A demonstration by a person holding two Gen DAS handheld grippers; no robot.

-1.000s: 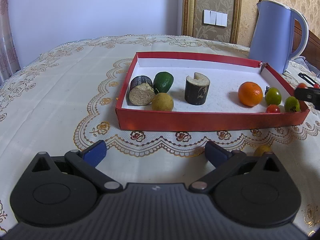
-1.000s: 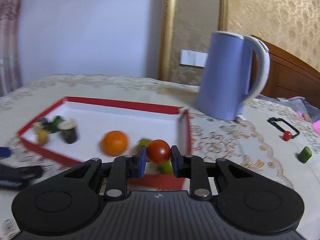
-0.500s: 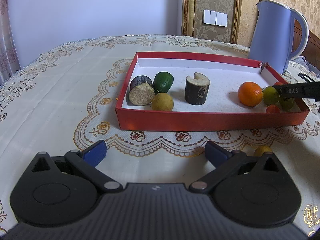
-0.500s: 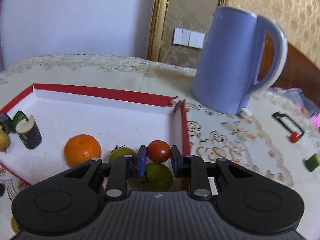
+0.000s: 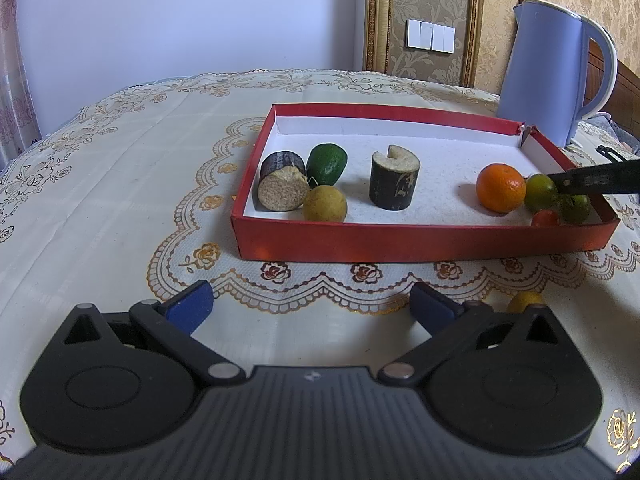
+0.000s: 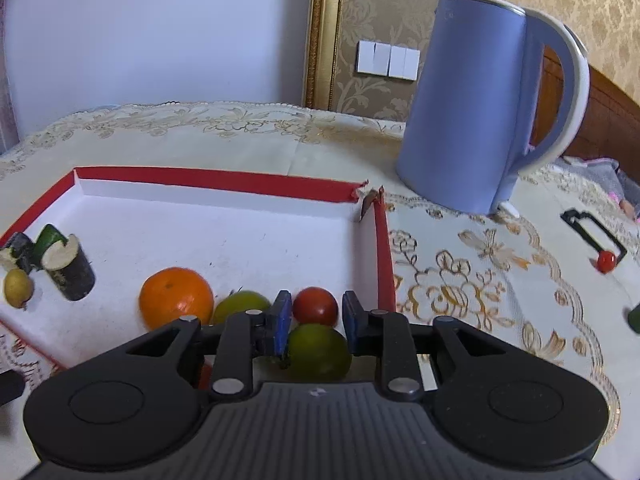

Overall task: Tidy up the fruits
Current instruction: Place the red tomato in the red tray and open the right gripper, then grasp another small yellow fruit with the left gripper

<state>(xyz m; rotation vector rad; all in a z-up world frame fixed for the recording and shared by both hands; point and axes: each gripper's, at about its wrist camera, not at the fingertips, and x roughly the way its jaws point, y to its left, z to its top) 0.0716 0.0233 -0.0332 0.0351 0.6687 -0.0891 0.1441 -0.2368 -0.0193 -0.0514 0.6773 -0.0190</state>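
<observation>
The right tongs (image 6: 316, 314) have just been opening, letting go of the red tomato (image 6: 315, 306) in the red tray (image 6: 382, 248), lower centre. Next: withdraw. Left tongs (image 5: 310, 306) gape empty.

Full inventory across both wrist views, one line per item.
box: 1, red, white inside, on tablecloth
cane chunks: 2, dark, box left half
green fruit: 1, green, beside chunks
yellow fruits: 2, yellow, one in box, one on cloth by left tool
orange: 1, orange, box right
green tomatoes: 2, green, box right corner
red tomatoes: 2, red, same corner
kettle: 1, blue, behind box
black clip: 1, black, cloth far right
left tool: open, empty
right tool: pads flank one red tomato, gap showing
</observation>
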